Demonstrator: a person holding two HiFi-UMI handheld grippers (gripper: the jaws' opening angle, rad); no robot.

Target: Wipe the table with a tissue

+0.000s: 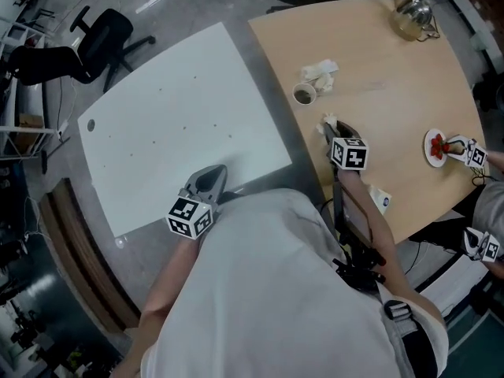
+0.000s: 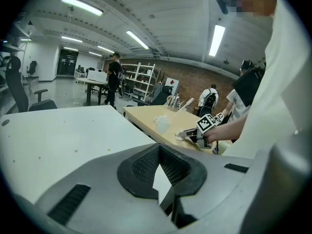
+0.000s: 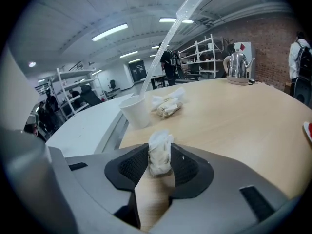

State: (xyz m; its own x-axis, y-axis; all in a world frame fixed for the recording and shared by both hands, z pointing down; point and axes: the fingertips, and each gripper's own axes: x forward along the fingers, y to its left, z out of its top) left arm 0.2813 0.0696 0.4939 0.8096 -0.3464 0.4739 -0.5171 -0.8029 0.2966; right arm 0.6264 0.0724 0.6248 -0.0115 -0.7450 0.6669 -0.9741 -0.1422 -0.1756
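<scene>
The right gripper point(image 3: 159, 161) is squeezing a small scrunched-up tissue point(image 3: 160, 147) between its two jaws. It holds the tissue low over the wooden table point(image 1: 378, 132), near the edge closest to the person. I cannot tell if the tissue is touching the wood. The left gripper point(image 2: 158, 155) is closed with nothing in it, and it hangs over the white table point(image 1: 173, 132) next door. So the tissue is picked up and ready. I think the wiping part is what is left, because most of the wooden top lies ahead of the tissue. A paper cup point(image 3: 135, 112) and more crumpled paper point(image 3: 168, 106) sit farther along, and the tissue may need to go around them.
</scene>
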